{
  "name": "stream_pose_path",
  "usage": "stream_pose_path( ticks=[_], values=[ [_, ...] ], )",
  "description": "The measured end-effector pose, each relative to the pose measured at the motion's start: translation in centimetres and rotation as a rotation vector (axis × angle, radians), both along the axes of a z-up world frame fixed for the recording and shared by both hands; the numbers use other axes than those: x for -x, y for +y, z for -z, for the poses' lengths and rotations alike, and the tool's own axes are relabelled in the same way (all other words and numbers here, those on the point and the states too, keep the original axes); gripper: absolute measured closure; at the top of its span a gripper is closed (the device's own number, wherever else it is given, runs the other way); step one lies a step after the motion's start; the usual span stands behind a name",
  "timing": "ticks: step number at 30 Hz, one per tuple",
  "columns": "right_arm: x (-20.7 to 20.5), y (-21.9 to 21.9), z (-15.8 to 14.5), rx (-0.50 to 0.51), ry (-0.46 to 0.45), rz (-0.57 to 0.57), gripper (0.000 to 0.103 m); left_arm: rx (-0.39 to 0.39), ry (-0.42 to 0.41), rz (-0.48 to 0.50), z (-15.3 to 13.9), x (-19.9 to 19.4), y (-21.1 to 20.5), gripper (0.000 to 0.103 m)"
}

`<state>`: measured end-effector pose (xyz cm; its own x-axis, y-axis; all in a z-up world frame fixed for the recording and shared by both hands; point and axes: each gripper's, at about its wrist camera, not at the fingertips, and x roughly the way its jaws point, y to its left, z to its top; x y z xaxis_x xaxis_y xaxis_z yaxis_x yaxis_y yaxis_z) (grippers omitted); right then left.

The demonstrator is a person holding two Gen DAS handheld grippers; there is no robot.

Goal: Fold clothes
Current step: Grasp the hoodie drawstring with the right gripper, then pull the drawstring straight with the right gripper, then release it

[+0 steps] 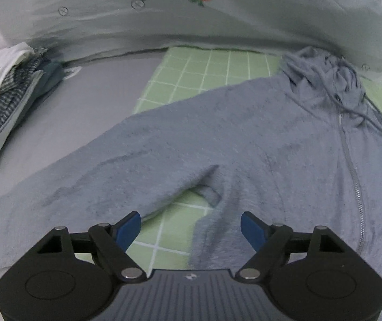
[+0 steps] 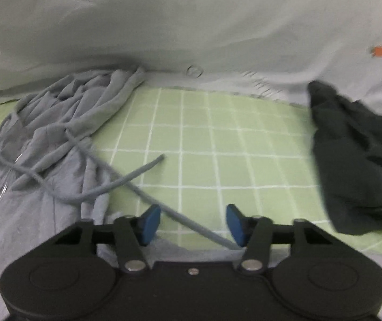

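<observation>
Lying with its sleeve (image 1: 65, 176) stretched toward the frame's lower left, the hoodie (image 1: 244, 139) sits just ahead of the left gripper (image 1: 191, 230), whose jaws stand apart and empty.

Grey zip hoodies: we counted one (image 1: 217, 139).
Green grid mats: we saw one (image 2: 204, 144).
Dark crumpled garments: we found one (image 2: 356, 165).
Stacks of folded clothes: we counted one (image 1: 11, 93).
Carrot-print sheets: one (image 1: 217, 18).
Grippers: we counted two, left gripper (image 1: 191, 230) and right gripper (image 2: 193, 223).
</observation>
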<state>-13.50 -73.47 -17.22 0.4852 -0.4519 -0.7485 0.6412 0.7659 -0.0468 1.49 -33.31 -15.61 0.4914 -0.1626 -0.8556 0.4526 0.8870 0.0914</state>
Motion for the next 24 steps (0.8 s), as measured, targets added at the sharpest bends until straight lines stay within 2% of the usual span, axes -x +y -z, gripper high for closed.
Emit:
stream_pose_path(
  ticks=[2, 3, 4, 5, 8, 12, 15, 19, 21, 22, 24],
  values=[
    [0.0, -0.4, -0.1, -0.024, -0.030, 0.001, 0.072, -0.014, 0.021, -0.016, 0.6, -0.2, -0.4, 0.020],
    [0.0, -0.7, -0.1, -0.037, -0.039, 0.003, 0.089, -0.020, 0.032, -0.024, 0.9, -0.2, -0.7, 0.020],
    [0.0, -0.9, -0.3, -0.044, -0.052, 0.005, 0.098, -0.023, 0.039, -0.031, 1.1, -0.3, -0.7, 0.019],
    [0.0, -1.0, -0.7, -0.041, -0.069, 0.008, 0.100, -0.021, 0.038, -0.039, 1.2, -0.3, -0.7, 0.019],
    [0.0, -1.1, -2.2, -0.028, -0.131, 0.015, 0.100, -0.016, 0.045, -0.050, 1.3, -0.5, -0.4, 0.016],
    [1.0, 1.2, -7.5, 0.030, -0.298, 0.015, 0.100, 0.007, 0.066, -0.066, 1.3, -0.5, 0.2, 0.015],
    [1.5, 4.4, -11.1, 0.015, -0.424, -0.041, 0.100, 0.015, 0.074, -0.069, 1.4, -0.7, 0.3, 0.015],
    [0.9, 9.4, -12.5, -0.054, -0.523, -0.167, 0.103, 0.013, 0.074, -0.060, 1.3, -0.8, 0.3, 0.014],
    [-0.3, 11.6, -11.4, -0.117, -0.514, -0.225, 0.103, 0.012, 0.075, -0.057, 1.3, -0.8, 0.3, 0.013],
    [-1.0, 12.5, -10.5, -0.129, -0.476, -0.248, 0.103, 0.012, 0.076, -0.056, 1.3, -0.9, 0.3, 0.013],
    [-2.3, 14.3, -8.5, -0.089, -0.351, -0.274, 0.099, 0.009, 0.074, -0.050, 1.3, -0.8, 0.3, 0.013]
  ],
)
